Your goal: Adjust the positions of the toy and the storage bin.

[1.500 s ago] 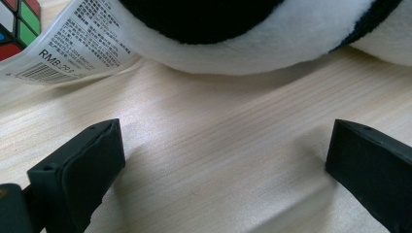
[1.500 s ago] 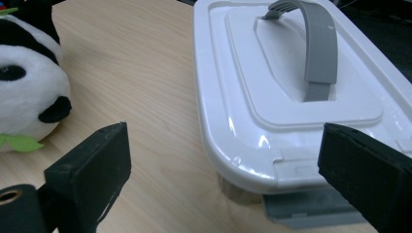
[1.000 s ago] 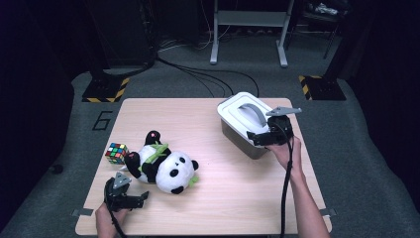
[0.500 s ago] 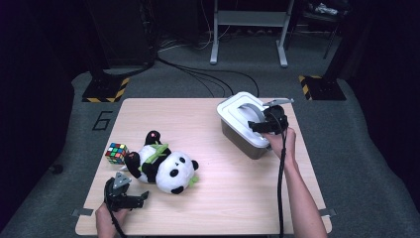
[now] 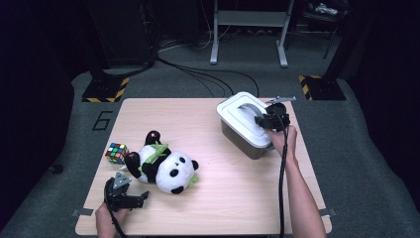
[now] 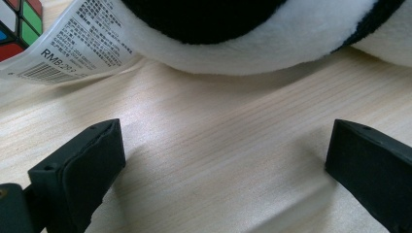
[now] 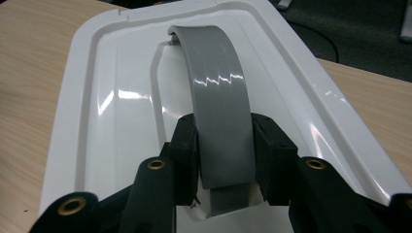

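A grey box with a white lid [image 5: 242, 123] stands at the table's right side. The lid's grey handle [image 7: 221, 104] arches upward, and my right gripper [image 7: 224, 145] is shut on it, one jaw on each side; in the high view that gripper [image 5: 270, 120] sits over the lid's right end. A plush panda [image 5: 166, 166] lies at the left, its white and black fur [image 6: 252, 34] and a printed tag [image 6: 73, 43] just beyond my left gripper [image 6: 226, 165]. That left gripper [image 5: 124, 196] rests low at the front left edge, open, with bare wood between its jaws.
A colourful puzzle cube [image 5: 116, 152] sits left of the panda, its corner [image 6: 17, 24] visible at the upper left. The wooden table [image 5: 218, 198] ends close behind my left hand. Cables and stand legs lie on the floor beyond the far edge.
My right gripper has moved left and forward along the lid and closed on the grey handle. The left gripper and panda have stayed put.
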The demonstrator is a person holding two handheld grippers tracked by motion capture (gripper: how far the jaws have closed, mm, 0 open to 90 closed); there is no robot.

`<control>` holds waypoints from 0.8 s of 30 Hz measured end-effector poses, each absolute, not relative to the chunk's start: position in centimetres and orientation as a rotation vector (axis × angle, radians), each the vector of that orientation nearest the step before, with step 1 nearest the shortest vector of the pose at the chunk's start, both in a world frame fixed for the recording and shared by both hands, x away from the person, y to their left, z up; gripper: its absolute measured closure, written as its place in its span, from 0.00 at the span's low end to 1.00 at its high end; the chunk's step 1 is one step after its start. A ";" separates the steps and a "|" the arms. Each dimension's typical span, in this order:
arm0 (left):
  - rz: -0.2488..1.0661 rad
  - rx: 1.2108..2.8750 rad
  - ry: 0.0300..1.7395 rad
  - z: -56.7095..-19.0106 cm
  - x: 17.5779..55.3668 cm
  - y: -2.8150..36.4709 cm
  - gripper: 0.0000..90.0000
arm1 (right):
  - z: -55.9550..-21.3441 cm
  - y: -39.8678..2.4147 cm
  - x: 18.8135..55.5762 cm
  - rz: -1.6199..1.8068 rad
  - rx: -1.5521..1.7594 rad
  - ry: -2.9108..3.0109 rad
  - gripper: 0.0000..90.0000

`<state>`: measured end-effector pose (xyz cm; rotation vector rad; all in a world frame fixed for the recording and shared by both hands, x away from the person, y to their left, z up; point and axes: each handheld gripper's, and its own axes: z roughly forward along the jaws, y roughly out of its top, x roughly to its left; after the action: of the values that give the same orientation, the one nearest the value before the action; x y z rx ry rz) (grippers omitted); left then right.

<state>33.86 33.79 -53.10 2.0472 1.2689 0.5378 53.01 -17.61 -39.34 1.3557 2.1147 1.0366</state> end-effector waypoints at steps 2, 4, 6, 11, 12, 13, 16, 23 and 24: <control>0.538 2.047 1.269 -53.1 33.9 33.8 0.01 | -39.3 -17.6 53.0 1.035 1.351 2.119 0.72; 0.539 2.047 1.269 -53.1 33.9 33.8 0.01 | -39.3 -17.5 52.9 1.022 1.353 2.121 0.73; 0.539 2.047 1.270 -53.1 33.9 33.8 0.01 | -39.3 -17.4 52.9 1.023 1.344 2.130 0.73; 0.539 2.046 1.270 -53.1 33.9 33.8 0.01 | -39.2 -17.3 52.7 1.025 1.355 2.140 0.74; 0.539 2.047 1.270 -53.1 33.9 33.8 0.01 | -39.2 -17.2 52.6 1.031 1.374 2.136 0.74; 0.539 2.047 1.270 -53.1 33.9 33.8 0.01 | -39.2 -17.1 52.5 1.032 1.374 2.138 0.74; 0.539 2.047 1.271 -53.1 33.9 33.8 0.01 | -39.1 -17.2 52.4 1.036 1.366 2.157 0.74; 0.540 2.046 1.271 -53.1 33.8 33.8 0.01 | -39.2 -16.8 51.7 1.071 1.355 2.175 0.74; 0.540 2.046 1.271 -53.1 33.8 33.8 0.01 | -39.2 -16.6 51.5 1.075 1.364 2.177 0.74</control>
<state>33.85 33.78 -53.11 2.0462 1.2708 0.5398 51.49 -16.64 -39.21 1.3643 2.1767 1.0748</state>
